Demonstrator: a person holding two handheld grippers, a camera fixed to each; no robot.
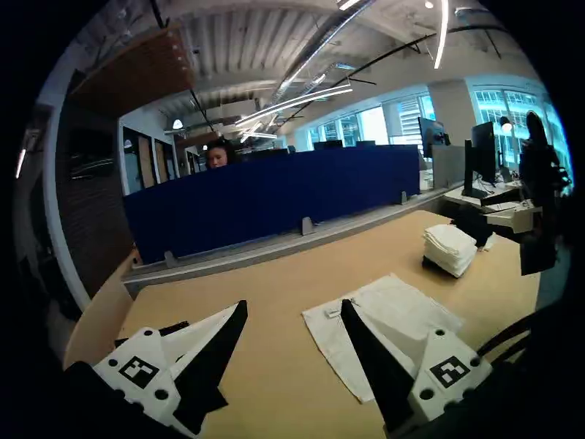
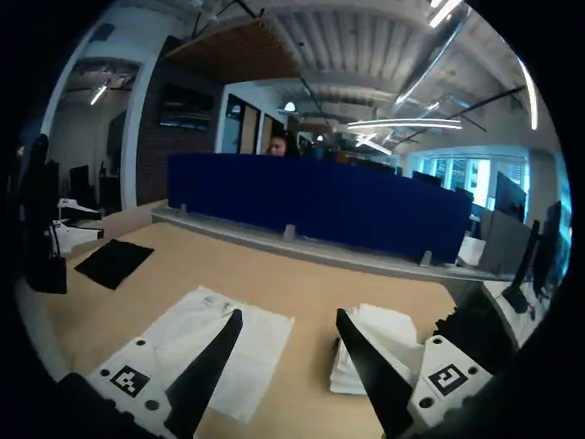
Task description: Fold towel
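A white towel (image 1: pixel 380 322) lies flat on the wooden table, partly behind the right finger of my left gripper (image 1: pixel 292 322). That gripper is open above the table with nothing between its fingers. In the right gripper view the same flat towel (image 2: pixel 219 340) lies at lower left, under the left finger of my right gripper (image 2: pixel 289 322), which is open and holds nothing. A stack of folded white towels (image 1: pixel 449 249) sits at the right of the table, and that stack (image 2: pixel 376 347) lies just behind the right finger in the right gripper view.
A blue divider (image 1: pixel 278 194) runs along the far edge of the table (image 1: pixel 307 271), with a person behind it. A black cloth (image 2: pixel 113 262) lies at the table's left. Monitors and desks (image 1: pixel 486 164) stand beyond the right end.
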